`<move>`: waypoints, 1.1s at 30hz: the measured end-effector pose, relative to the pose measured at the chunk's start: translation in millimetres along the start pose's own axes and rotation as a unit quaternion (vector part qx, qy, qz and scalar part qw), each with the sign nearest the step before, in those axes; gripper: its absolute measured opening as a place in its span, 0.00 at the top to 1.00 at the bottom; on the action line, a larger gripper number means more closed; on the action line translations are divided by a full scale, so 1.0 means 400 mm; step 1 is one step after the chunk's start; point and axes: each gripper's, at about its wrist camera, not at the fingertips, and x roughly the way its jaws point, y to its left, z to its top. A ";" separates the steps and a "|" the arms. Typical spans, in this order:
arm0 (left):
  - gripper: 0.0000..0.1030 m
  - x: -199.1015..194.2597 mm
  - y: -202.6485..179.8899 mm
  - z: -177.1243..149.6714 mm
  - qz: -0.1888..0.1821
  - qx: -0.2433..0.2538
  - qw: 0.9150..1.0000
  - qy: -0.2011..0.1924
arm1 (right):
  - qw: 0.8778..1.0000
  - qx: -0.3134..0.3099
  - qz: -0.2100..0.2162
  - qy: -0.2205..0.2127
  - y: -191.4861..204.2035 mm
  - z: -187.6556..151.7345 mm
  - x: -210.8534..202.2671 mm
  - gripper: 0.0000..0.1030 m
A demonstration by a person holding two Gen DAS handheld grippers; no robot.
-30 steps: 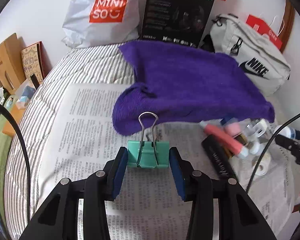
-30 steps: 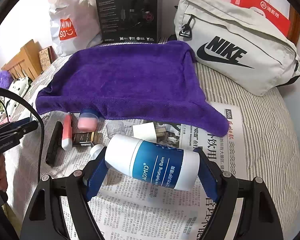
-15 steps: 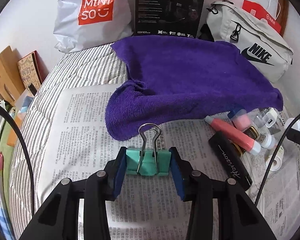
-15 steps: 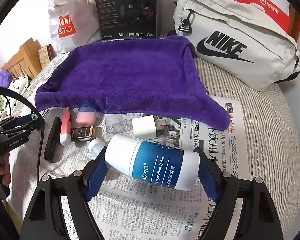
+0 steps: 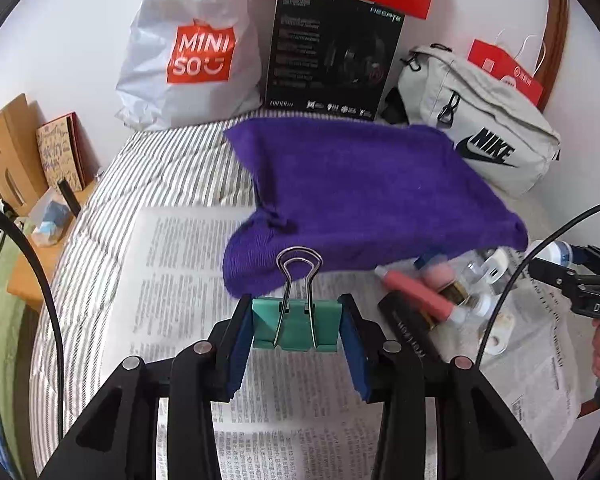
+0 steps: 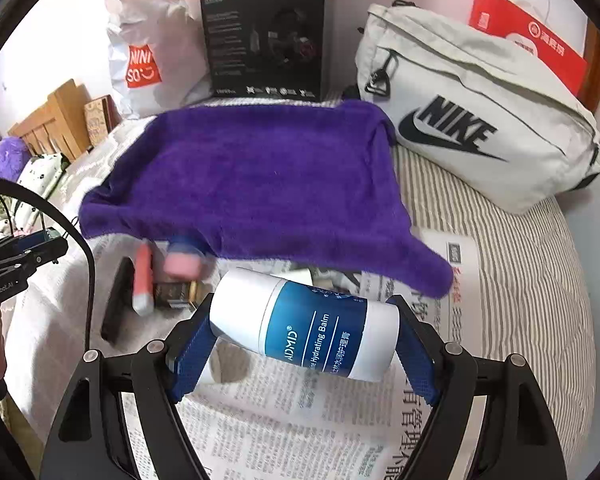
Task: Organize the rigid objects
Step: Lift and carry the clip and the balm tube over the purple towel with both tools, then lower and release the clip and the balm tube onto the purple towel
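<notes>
My left tongs point(image 5: 296, 330) pinch a teal binder clip point(image 5: 294, 326) above the newspaper point(image 5: 172, 280). My right tongs point(image 6: 304, 344) clamp a white-and-blue balm bottle point(image 6: 304, 322) endwise.

Teal binder clip point(image 5: 295, 324), white-blue bottle point(image 6: 306, 326)

small items point(image 6: 172, 276) under towel point(image 6: 252, 184), blurred

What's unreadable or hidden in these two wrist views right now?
- Left wrist: small items beside the purple towel are motion-blurred; the towel's edge covers some.
- Right wrist: the balm bottle hides the newspaper behind it.
- Right wrist: the pink-capped jar is blurred and half under the towel.
</notes>
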 end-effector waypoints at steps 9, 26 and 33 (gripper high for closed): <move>0.62 0.016 -0.013 0.091 -0.008 0.013 1.000 -0.008 | 1.000 -0.011 0.012 -0.018 0.001 0.089 0.015 0.21; 0.62 0.176 -0.038 0.270 -0.021 0.035 0.999 0.014 | 1.000 -0.024 0.019 -0.008 -0.046 0.275 0.184 0.21; 0.62 0.269 -0.033 0.327 -0.022 0.033 0.999 0.032 | 0.999 -0.032 0.016 0.009 -0.060 0.338 0.275 0.21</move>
